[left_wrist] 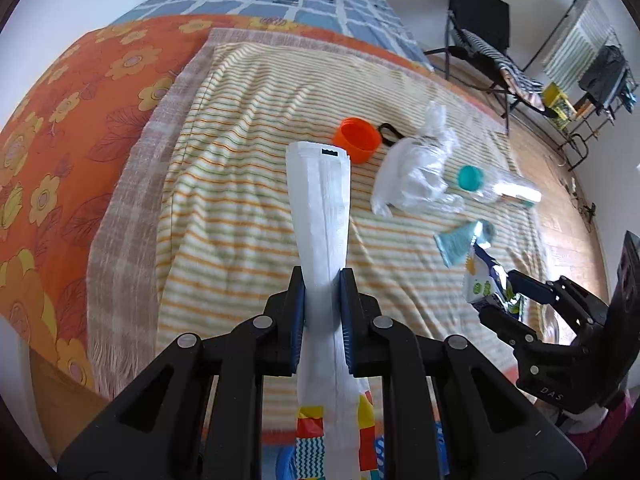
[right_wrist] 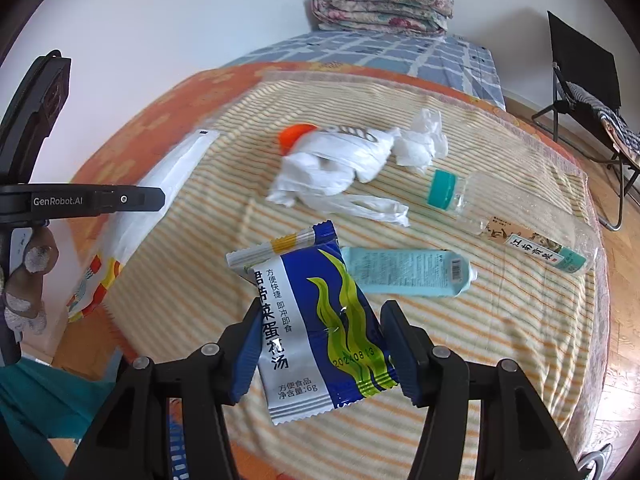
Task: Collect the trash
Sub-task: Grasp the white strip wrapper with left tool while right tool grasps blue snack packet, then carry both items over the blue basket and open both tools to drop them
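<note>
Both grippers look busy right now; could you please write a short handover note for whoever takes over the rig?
Left gripper: shut on the white bag, held out over the bed.
Right gripper: shut on the blue soup packet, lifted, not yet bagged.
Still on the striped blanket: orange cup, crumpled plastic bag, tissue, clear bottle, teal tube.
Next, probably: packet into the bag, then the rest.

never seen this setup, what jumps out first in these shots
The right gripper holds a blue and white soup packet above the striped blanket. The left gripper clamps a long white bag. Behind lie a crumpled white plastic bag, a clear bottle and a pale blue tube.
</note>
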Available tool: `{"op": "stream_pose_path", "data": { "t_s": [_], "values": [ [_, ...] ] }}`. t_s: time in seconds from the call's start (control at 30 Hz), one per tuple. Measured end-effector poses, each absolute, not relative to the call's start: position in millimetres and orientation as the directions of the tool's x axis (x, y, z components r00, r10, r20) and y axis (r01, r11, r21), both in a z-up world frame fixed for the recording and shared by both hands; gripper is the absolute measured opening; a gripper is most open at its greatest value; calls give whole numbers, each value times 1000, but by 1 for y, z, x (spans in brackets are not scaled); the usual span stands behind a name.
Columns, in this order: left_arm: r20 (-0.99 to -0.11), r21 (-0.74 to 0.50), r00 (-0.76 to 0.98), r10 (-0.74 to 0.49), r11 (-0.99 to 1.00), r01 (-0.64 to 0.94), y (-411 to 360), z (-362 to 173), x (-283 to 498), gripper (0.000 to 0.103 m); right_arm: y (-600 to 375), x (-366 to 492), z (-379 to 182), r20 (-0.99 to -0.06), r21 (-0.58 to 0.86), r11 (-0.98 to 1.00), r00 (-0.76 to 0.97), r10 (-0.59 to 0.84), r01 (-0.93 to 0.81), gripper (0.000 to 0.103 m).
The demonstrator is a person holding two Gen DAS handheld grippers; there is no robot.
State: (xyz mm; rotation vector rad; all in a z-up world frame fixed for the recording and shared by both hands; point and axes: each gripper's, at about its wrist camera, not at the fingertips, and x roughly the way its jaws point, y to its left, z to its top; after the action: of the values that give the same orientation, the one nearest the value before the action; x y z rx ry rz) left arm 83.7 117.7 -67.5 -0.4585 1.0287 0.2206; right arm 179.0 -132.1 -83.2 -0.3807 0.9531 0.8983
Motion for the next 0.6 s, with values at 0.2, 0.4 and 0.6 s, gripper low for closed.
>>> {"op": "stream_pose_path", "data": {
  "t_s": [0.2, 0.4, 0.6],
  "values": [
    [-852, -272, 520, -66, 904, -331, 94, -57, 54, 15, -148, 151, -68, -817, 103, 569, 258, 517, -816, 60],
    [-854, -279, 509, -110, 922, -270, 61, -58, 28, 15, -170, 126, -64, -817, 147, 565, 222, 533, -812, 60],
    [-856, -275, 499, -133, 935, -222, 33, -61, 6, 15, -191, 101, -63, -817, 153, 557, 212, 536, -816, 60]
  ]
}}
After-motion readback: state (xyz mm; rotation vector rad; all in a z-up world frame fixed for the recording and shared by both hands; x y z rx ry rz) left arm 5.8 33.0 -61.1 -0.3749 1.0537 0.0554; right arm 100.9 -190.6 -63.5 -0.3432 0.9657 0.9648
